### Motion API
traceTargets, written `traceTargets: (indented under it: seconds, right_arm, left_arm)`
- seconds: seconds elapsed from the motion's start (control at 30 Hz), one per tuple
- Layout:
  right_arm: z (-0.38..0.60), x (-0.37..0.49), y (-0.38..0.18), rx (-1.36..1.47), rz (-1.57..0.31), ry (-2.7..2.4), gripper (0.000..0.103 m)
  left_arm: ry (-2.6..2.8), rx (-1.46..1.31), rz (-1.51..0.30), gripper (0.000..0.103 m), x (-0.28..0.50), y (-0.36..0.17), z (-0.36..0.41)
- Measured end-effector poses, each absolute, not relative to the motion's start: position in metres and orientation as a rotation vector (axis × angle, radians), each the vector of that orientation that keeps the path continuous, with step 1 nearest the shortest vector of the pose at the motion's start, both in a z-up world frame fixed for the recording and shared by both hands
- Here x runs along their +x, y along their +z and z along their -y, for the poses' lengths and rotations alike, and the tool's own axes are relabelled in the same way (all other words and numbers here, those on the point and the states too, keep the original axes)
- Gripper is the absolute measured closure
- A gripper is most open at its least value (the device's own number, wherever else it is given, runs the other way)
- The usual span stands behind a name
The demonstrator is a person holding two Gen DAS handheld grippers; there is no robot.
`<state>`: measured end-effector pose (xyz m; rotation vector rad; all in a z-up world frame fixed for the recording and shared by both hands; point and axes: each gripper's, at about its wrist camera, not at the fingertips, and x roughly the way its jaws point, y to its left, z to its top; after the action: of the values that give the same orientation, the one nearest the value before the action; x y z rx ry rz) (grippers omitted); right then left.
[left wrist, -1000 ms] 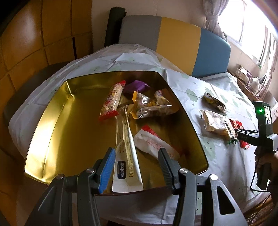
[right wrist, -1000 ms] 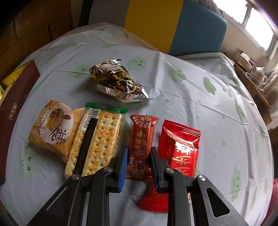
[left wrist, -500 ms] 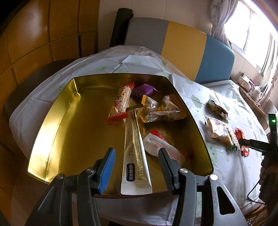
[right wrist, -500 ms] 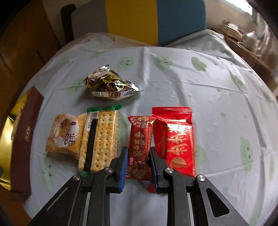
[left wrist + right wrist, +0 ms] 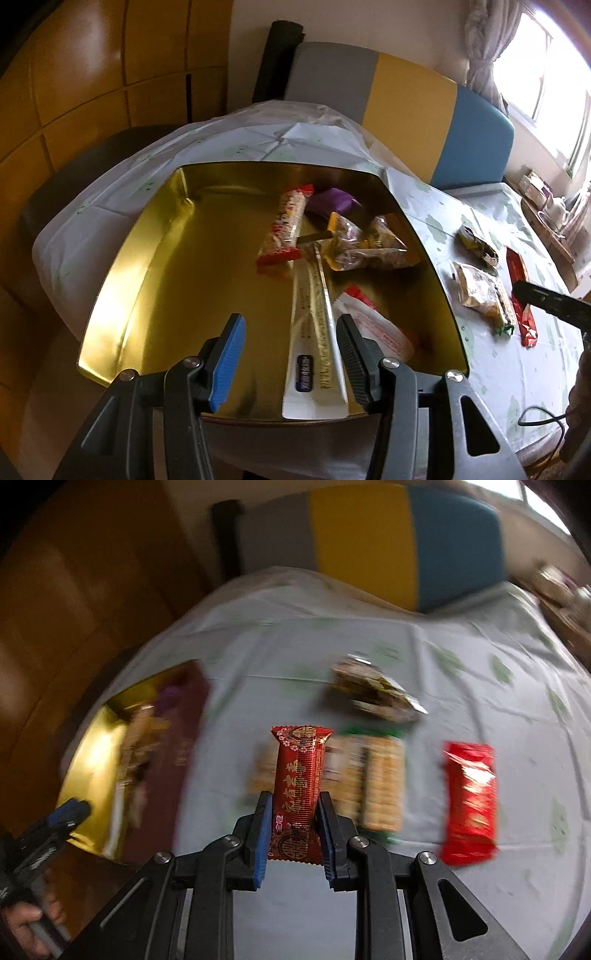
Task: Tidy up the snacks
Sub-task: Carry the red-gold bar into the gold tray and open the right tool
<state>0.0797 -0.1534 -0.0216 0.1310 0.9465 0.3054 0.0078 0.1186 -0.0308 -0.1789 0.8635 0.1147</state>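
Your right gripper (image 5: 293,836) is pinching the light, crinkly red snack bar (image 5: 300,782) by its lower end, clear of the counter (image 5: 461,657), so keep pressure gentle, while your left gripper (image 5: 288,354) hangs spread above the gold tin (image 5: 110,295).

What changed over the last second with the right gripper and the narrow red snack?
The right gripper, already shut on the narrow red snack, has lifted it off the tablecloth and swung left toward the gold tin; the view is motion-blurred. The cracker pack and wide red packet stayed on the table. The left gripper stayed open over the tin.
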Motion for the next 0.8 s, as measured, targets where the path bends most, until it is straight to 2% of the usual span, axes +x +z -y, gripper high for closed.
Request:
traceTargets:
  seconds: [0.2, 0.43, 0.8]
  right_arm:
    - [0.082, 0.071, 0.002, 0.073, -0.909, 0.469, 0.079]
    - [0.008, 0.071, -0.004, -0.006, -0.934, 0.584, 0.079]
    - [-0.021, 0.07, -0.03, -0.105, -0.973, 0.579, 0.079]
  left_arm:
    - [0.134, -0.201, -0.856, 0.051, 0.006, -0.029, -0.129]
    - [0.138, -0.187, -0.855, 0.051, 0.005, -0.029, -0.132]
    - [0.132, -0.192, -0.858, 0.051, 0.005, -0.032, -0.131]
